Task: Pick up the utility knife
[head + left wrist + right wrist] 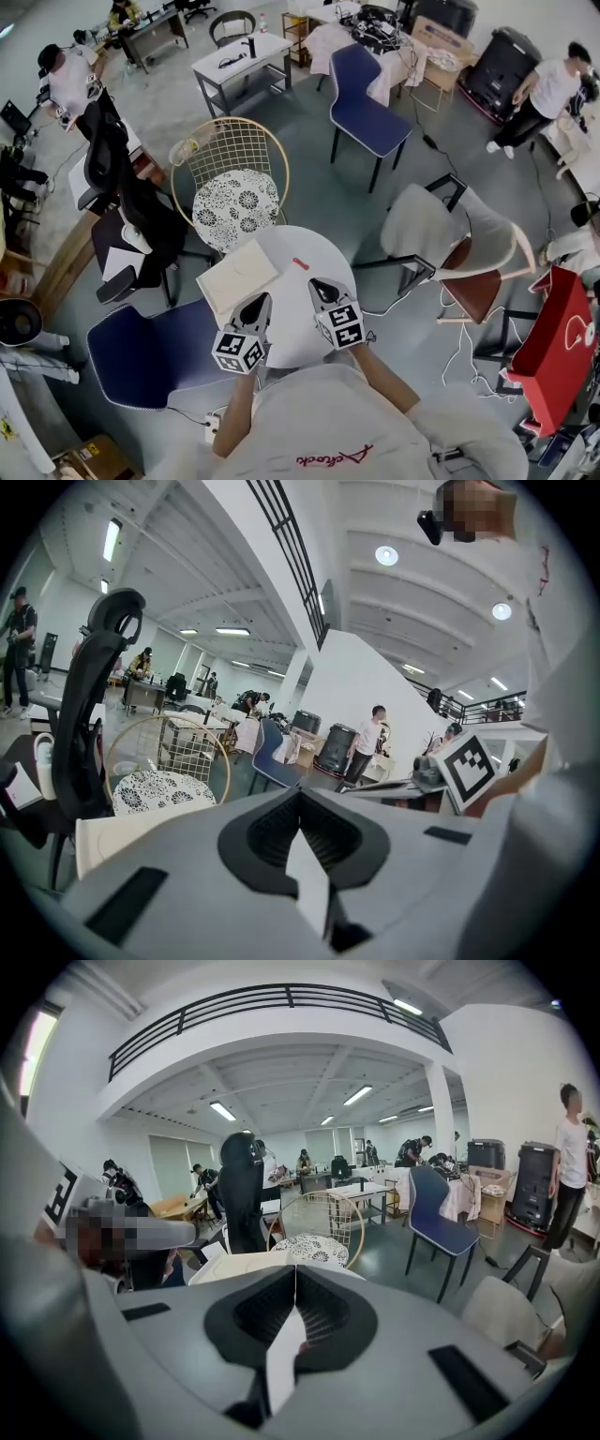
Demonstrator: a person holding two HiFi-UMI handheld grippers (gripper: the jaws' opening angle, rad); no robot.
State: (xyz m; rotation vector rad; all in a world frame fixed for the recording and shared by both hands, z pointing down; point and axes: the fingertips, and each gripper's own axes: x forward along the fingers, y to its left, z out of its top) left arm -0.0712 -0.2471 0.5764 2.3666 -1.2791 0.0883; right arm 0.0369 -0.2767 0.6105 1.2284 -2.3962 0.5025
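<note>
The utility knife (300, 263) is a small red thing lying on the round white table (314, 246), towards its far side. My left gripper (262, 300) hovers over the near part of the table, shut with nothing in it. My right gripper (315, 283) is beside it, also shut and empty, its tip a short way on the near side of the knife. In the left gripper view the jaws (300, 791) meet in a closed seam. The right gripper view shows its jaws (295, 1271) closed too. The jaws hide the knife in both gripper views.
A cream pad (237, 275) lies on the table's left part. A gold wire chair with a patterned cushion (234, 192) stands just beyond the table. A blue chair (150, 352) is at the left, a white and brown chair (450, 239) at the right. People work further off.
</note>
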